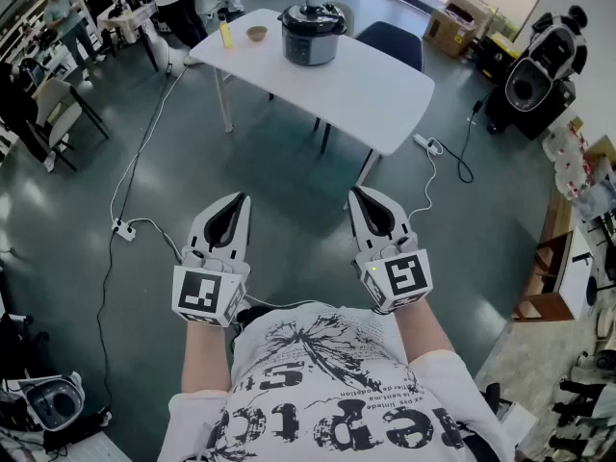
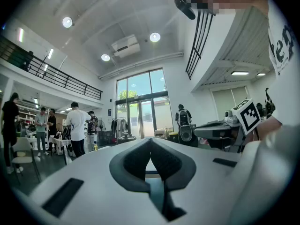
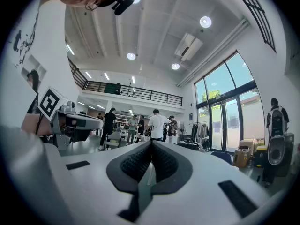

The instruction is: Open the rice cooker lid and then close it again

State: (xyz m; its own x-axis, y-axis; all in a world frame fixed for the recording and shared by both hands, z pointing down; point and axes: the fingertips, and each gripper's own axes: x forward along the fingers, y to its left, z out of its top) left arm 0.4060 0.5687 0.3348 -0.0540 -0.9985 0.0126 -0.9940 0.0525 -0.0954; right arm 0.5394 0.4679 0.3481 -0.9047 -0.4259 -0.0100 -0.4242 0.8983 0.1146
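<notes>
A white power strip [image 1: 122, 229] lies on the grey floor at the left, with cables running from it.

The left hand-held gripper [image 1: 238, 198] is held level in front of the person. Its own view shows the two dark pads [image 2: 133, 165] meeting at the tips [image 2: 150, 140], so it is closed with nothing between them.

Further off stands the white bench [image 1: 385, 89], well apart from both hand-held grippers, with open floor between. Near its left short edge stands a small yellow thing [image 1: 224, 35], too small to tell what it is. Just right of that, toward the far left corner, sits a small bowl [image 1: 256, 34]. Beside the bowl, close to the far long edge, stands the rice cooker [image 1: 311, 33], upright, its dark lid [image 1: 313, 13] down.

The right hand-held gripper [image 1: 357, 192] is also held level, beside the left one. Its own view shows its pads [image 3: 165, 165] pressed together at the tips [image 3: 151, 143], closed on nothing.

A dark blue chair [image 1: 390, 44] stands behind the bench's far right edge. A second power strip [image 1: 425, 143] lies on the floor by the bench's right corner, and a black speaker-like machine [image 1: 534, 80] stands at the far right.
</notes>
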